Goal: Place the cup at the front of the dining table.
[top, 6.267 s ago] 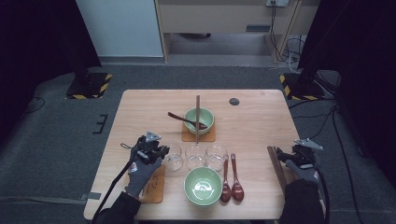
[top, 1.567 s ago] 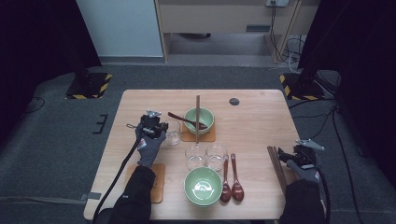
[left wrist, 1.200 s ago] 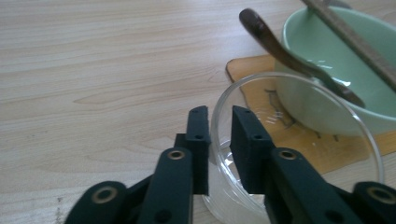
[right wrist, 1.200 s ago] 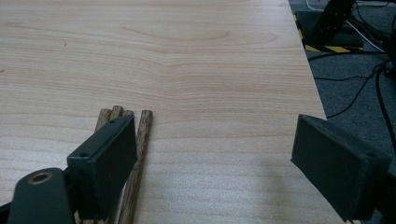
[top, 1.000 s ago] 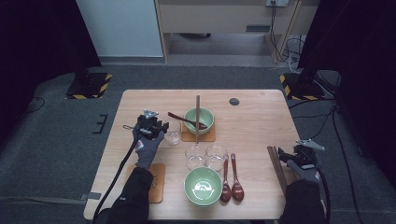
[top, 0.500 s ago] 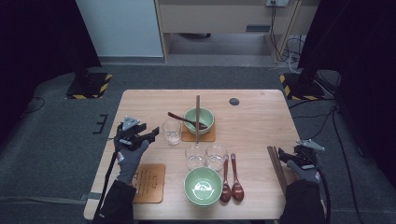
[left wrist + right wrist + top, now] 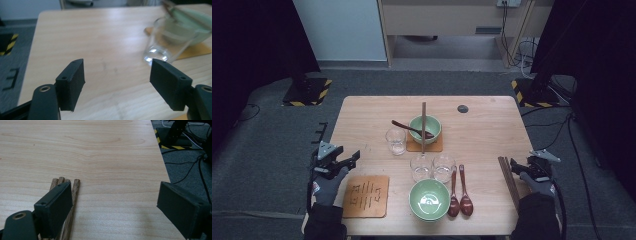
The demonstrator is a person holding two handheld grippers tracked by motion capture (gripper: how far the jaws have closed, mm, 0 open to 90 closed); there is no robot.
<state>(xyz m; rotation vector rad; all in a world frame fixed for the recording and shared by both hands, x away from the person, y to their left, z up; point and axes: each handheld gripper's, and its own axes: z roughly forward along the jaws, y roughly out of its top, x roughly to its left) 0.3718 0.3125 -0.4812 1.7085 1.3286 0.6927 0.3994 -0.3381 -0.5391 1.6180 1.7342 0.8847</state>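
A clear glass (image 7: 395,140) stands upright on the table, left of the far green bowl (image 7: 424,128); in the left gripper view the glass (image 7: 166,41) is ahead and to the right. My left gripper (image 7: 349,160) is at the table's left edge, well apart from the glass. Its jaws have just been opening and stand open (image 7: 117,67) with nothing between them. My right gripper (image 7: 514,165) hovers at the right front of the table, open (image 7: 115,187), its left jaw over a bundle of wooden chopsticks (image 7: 75,192) that lies flat.
The far bowl sits on a coaster with a dark spoon and a chopstick in it. Two more glasses (image 7: 421,167) (image 7: 443,166), a second green bowl (image 7: 429,199), two spoons (image 7: 459,192) and a bare coaster (image 7: 366,196) lie near the front.
My left gripper let go of the glass beside the far bowl, opened and drew back left to the table's edge. The glass stays standing. The right gripper has kept still.
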